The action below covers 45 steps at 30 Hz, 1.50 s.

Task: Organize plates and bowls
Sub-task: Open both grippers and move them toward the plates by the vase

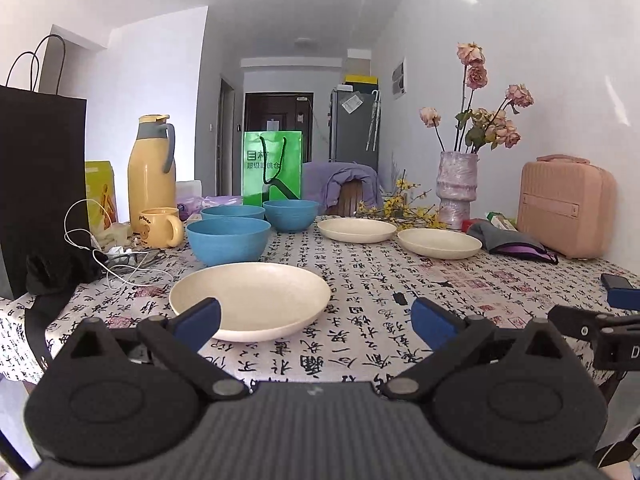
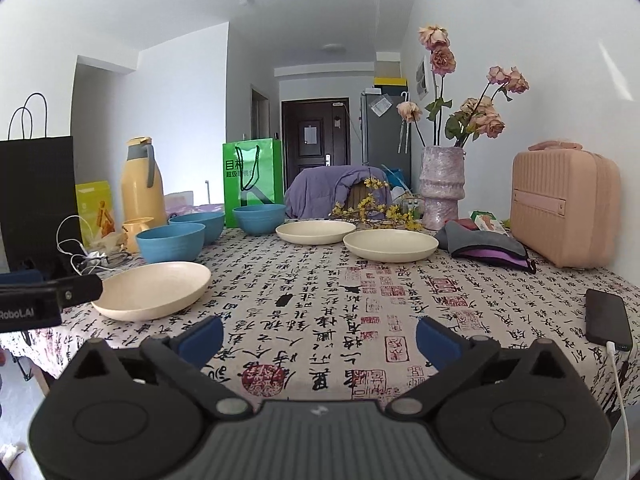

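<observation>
left gripper (image 1: 316, 318): jaws wide, empty, near cream shallow round plate (image 1: 250, 300) | right gripper (image 2: 320, 338): jaws wide, empty | three blue plastic bowls (image 1: 228, 238) behind, left | two cream plates (image 2: 354, 238) farther back on calligraphy-print tablecloth (image 2: 360, 312)

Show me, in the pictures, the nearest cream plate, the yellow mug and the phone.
nearest cream plate (image 1: 250, 300), left wrist view, inner surface
yellow mug (image 1: 158, 226), left wrist view, side wall
phone (image 2: 608, 320), right wrist view, dark screen
</observation>
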Motion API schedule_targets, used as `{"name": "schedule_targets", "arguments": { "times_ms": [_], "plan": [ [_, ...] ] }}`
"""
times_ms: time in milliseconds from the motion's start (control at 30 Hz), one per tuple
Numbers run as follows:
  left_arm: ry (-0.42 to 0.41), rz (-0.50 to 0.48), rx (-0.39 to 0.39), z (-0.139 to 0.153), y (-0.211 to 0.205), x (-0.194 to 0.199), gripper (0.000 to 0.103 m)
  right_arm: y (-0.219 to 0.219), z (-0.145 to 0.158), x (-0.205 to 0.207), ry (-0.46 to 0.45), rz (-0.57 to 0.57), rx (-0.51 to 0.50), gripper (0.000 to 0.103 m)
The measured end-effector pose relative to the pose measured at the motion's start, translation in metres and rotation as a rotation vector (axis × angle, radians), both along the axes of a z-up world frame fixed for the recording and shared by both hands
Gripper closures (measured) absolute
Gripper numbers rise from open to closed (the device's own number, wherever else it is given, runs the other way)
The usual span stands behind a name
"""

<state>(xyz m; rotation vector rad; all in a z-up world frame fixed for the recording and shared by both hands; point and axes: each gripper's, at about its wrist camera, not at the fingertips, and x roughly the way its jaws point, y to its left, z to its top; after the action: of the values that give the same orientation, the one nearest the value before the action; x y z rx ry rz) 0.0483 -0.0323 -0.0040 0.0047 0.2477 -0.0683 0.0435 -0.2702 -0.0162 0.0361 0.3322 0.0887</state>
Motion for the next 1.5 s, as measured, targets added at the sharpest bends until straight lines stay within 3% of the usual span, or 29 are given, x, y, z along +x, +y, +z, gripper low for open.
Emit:
{"name": "schedule_targets", "arguments": {
  "times_ms": [300,667,1500],
  "plan": [
    [-0.024,0.018,-0.032,0.001,0.005,-0.018,0.0,-0.005,0.005,-0.027,-0.049,-0.04,0.02,0.0],
    [0.013,0.025,-0.032,-0.005,0.005,-0.009,0.0,-0.004,0.0,-0.023,-0.046,-0.043,0.032,0.0],
    [0.07,0.029,-0.029,0.001,-0.008,0.068,0.0,-0.027,-0.009,0.048,0.014,-0.098,0.04,0.0]
  ]
}}
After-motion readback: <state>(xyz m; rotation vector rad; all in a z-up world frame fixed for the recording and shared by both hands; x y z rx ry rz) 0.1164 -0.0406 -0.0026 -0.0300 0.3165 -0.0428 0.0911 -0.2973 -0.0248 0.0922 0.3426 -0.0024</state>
